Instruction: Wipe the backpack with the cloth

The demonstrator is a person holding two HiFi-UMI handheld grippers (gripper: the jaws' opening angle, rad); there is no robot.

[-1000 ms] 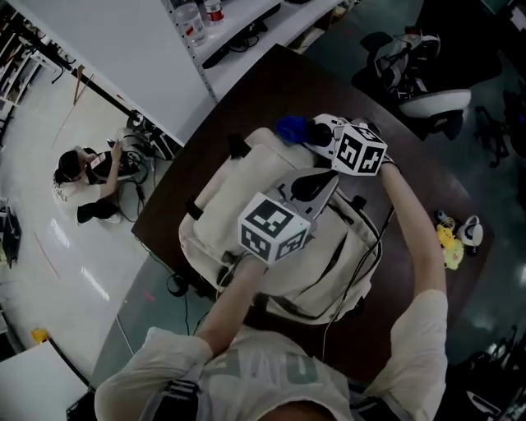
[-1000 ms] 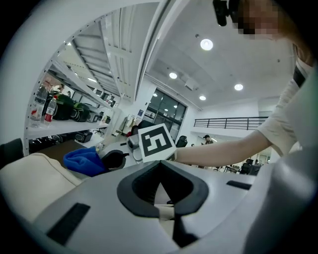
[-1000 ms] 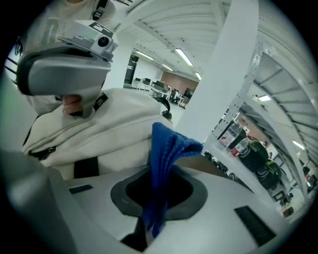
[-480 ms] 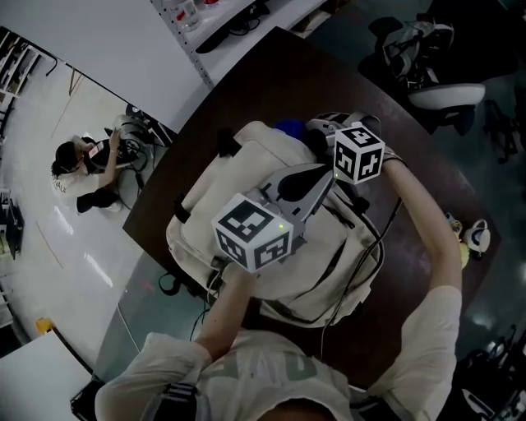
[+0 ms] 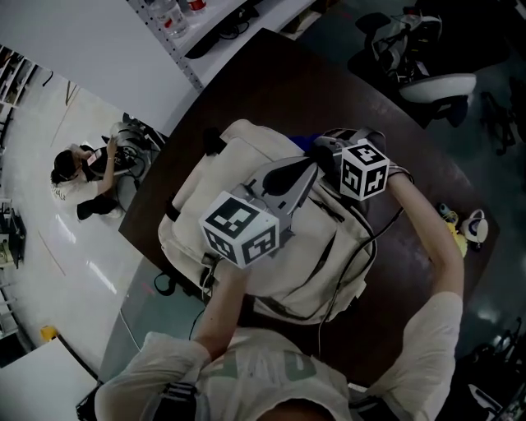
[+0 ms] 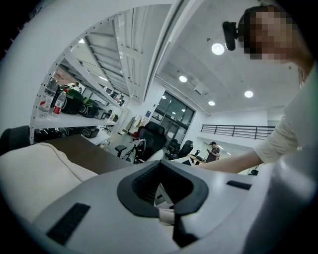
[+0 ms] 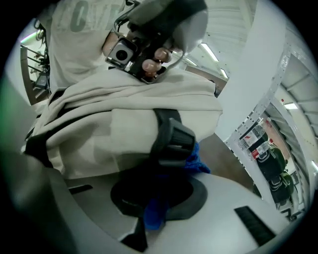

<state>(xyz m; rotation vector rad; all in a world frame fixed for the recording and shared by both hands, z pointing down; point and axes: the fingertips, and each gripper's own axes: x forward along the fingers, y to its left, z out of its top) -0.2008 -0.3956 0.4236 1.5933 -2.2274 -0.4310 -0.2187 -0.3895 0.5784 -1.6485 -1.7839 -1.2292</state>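
A cream backpack (image 5: 234,160) lies on a dark brown table (image 5: 271,74). My right gripper (image 5: 319,150) is at the pack's far top edge, shut on a blue cloth (image 5: 298,141). In the right gripper view the blue cloth (image 7: 198,159) bunches out of the shut jaws of the right gripper (image 7: 154,213) and presses against the backpack (image 7: 119,124) beside a black buckle (image 7: 174,141). My left gripper (image 5: 304,168) reaches over the pack's middle. In the left gripper view the left gripper (image 6: 169,218) is shut on a small fold of cream backpack fabric.
A black cable (image 5: 362,247) trails over the pack's right side. A person (image 5: 78,168) sits on the white floor at the left. A shelf with bottles (image 5: 177,16) stands beyond the table. An office chair (image 5: 431,82) is at the upper right, and small yellow things (image 5: 454,220) lie on the floor.
Both grippers have shifted a little left across the backpack. Less of the blue cloth shows past the right gripper. The left gripper keeps its hold on the pack.
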